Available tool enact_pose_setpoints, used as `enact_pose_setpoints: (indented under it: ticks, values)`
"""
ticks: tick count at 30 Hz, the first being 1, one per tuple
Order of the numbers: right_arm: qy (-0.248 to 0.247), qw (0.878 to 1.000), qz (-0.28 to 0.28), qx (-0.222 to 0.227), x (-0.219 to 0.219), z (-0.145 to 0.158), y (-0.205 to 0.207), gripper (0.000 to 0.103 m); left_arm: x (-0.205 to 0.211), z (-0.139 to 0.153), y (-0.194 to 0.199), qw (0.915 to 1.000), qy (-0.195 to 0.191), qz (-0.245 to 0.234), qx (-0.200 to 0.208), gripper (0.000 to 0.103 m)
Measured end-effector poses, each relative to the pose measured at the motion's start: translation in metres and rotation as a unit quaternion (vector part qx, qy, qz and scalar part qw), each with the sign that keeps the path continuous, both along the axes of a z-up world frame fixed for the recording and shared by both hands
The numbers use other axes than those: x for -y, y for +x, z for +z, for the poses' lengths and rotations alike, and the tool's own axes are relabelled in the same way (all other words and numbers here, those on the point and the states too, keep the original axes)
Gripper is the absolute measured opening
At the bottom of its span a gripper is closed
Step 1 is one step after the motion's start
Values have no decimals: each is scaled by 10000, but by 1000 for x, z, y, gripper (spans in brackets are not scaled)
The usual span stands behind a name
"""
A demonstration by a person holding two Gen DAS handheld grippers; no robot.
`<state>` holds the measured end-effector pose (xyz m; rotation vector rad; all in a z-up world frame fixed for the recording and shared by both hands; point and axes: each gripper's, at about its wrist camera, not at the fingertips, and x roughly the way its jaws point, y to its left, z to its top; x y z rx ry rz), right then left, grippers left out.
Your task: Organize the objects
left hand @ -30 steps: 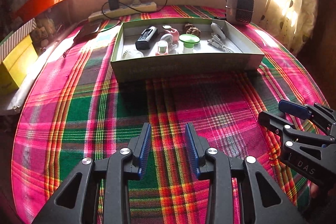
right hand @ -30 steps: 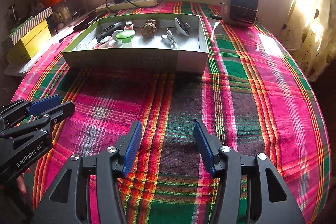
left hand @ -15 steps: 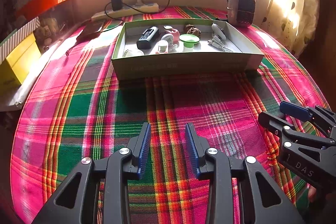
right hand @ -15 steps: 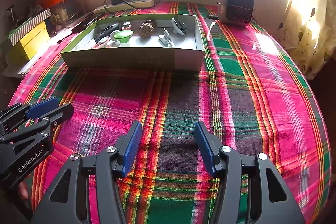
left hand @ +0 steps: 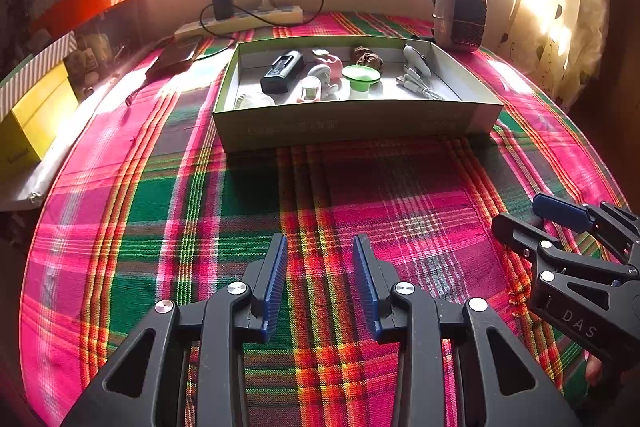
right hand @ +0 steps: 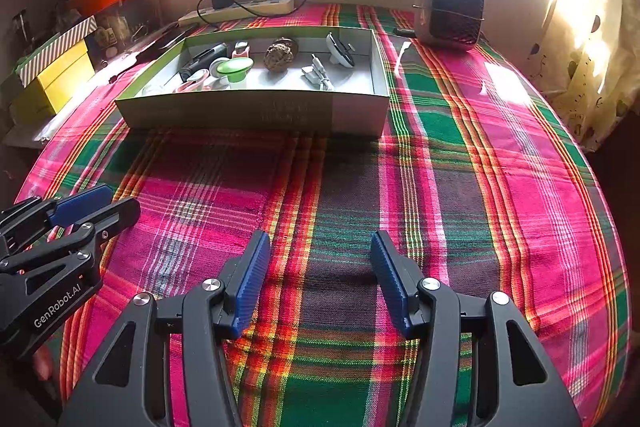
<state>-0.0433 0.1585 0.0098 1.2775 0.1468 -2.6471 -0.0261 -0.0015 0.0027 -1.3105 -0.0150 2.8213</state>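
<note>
A shallow green-rimmed box [left hand: 352, 125] [right hand: 256, 113] stands on the plaid cloth at the far middle. It holds a black device [left hand: 281, 71], a green-topped item [left hand: 361, 77] [right hand: 235, 67], a brown ball [right hand: 279, 57], a white cable [right hand: 318, 77] and other small things. My left gripper [left hand: 320, 259] is open and empty, low over the cloth, well short of the box. My right gripper [right hand: 318, 255] is open and empty beside it; it also shows at the right of the left wrist view [left hand: 536, 215].
A small heater [right hand: 450, 13] stands behind the box at the right. A power strip with a charger [left hand: 244, 17] lies by the back wall. A yellow box [left hand: 36, 115] and an orange tray [left hand: 92, 1] stand at the left. A curtain [right hand: 592, 39] hangs at the right.
Both grippers have drawn back a little from the box, so it looks slightly farther off. Both stay open and empty.
</note>
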Motion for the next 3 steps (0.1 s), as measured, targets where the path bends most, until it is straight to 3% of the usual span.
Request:
enact_pose_setpoints:
  ticks: [3]
  values:
    - [1, 10000, -1, -1, 0, 0, 0, 54, 0, 0, 0, 10000, 2, 0, 0, 31]
